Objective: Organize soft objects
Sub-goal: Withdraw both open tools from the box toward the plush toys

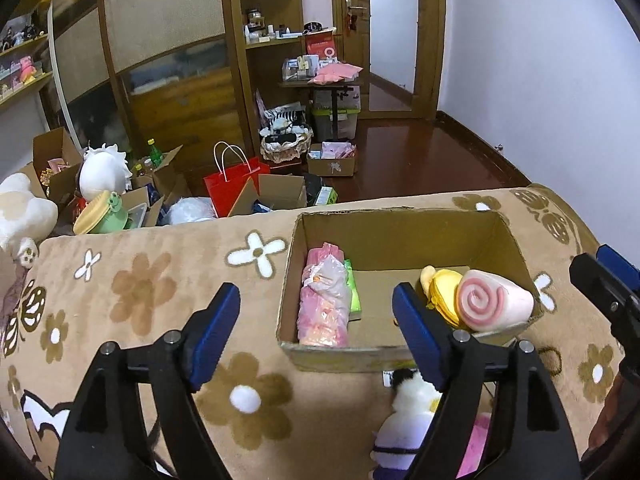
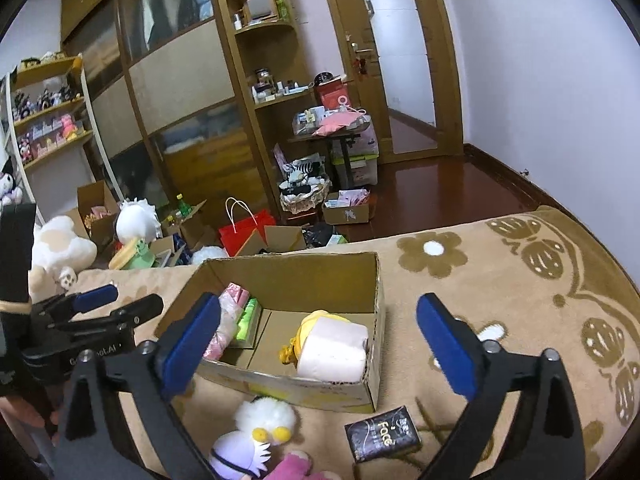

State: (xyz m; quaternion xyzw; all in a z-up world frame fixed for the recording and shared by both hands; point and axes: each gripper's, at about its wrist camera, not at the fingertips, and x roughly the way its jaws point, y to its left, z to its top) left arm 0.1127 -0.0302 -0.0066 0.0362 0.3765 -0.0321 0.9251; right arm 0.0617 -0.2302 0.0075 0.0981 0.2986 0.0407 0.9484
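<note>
An open cardboard box [image 1: 400,232] [image 2: 280,276] sits on the brown flowered blanket. Inside lie a pink plastic-wrapped bundle [image 1: 324,304] [image 2: 224,320], a green pack [image 1: 354,292] [image 2: 248,322], a yellow plush [image 1: 438,288] [image 2: 310,320] and a pink swirl-roll plush [image 1: 496,302] [image 2: 334,350]. A white and purple plush toy [image 1: 408,420] [image 2: 252,436] and a pink plush [image 2: 292,466] lie in front of the box. My left gripper [image 1: 316,328] is open and empty over the box's near edge. My right gripper [image 2: 318,344] is open and empty above the box.
A black "face" tissue pack [image 2: 382,434] lies on the blanket [image 2: 500,280] right of the plush. Beyond the bed edge the floor holds cardboard boxes, a red paper bag [image 1: 234,188] and stuffed toys [image 1: 24,208]. Shelves and a wardrobe stand behind.
</note>
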